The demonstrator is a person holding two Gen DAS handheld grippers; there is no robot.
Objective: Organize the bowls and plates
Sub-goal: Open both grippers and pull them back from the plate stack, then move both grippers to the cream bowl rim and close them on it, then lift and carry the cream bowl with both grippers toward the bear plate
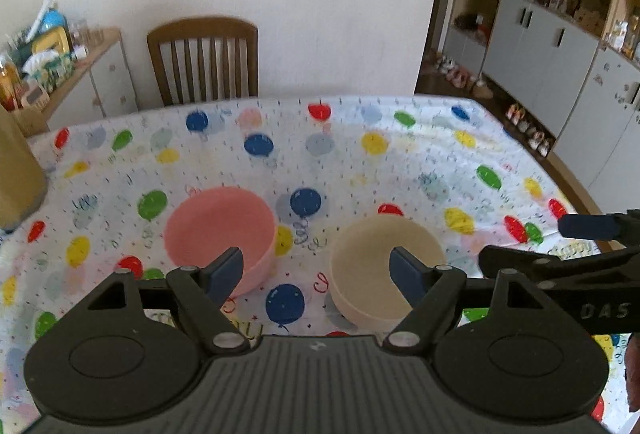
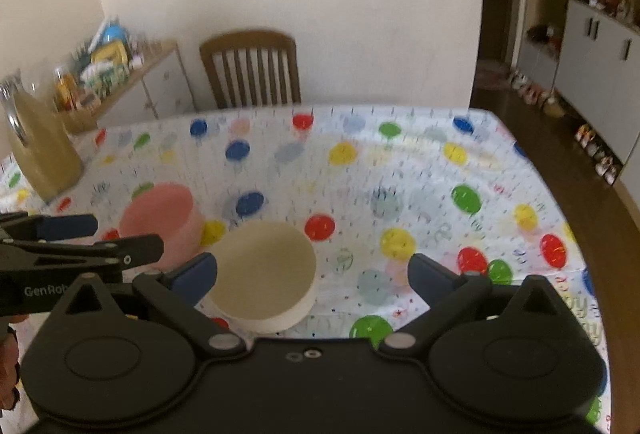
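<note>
At the far left of the table stands a tan jug point(image 2: 44, 149), well apart from the bowls and no part of the job as far as can be told. Next comes the pink bowl point(image 1: 220, 234), upright and empty on the balloon-print cloth point(image 1: 400, 161), and to its right the cream bowl point(image 1: 384, 266), also upright and empty; the two stand near each other but apart, with a strip of cloth showing between them. No plates are visible in either view, so whether any exist, or are already sorted, cannot be told. The left gripper point(image 1: 316, 270) hovers above the gap between the bowls, its fingers wide apart and holding nothing, one fingertip in line with each bowl. The right gripper point(image 2: 312, 274) hangs over the cream bowl's right side, its fingers likewise spread and empty, the bowl point(image 2: 262, 270) sitting toward its left finger. Judging from this, the organizing has barely begun or not begun at all: neither bowl is nested, stacked or gripped. What probably remains is to take one bowl and set it inside the other. A wooden chair point(image 1: 204, 61) stands behind the table.
</note>
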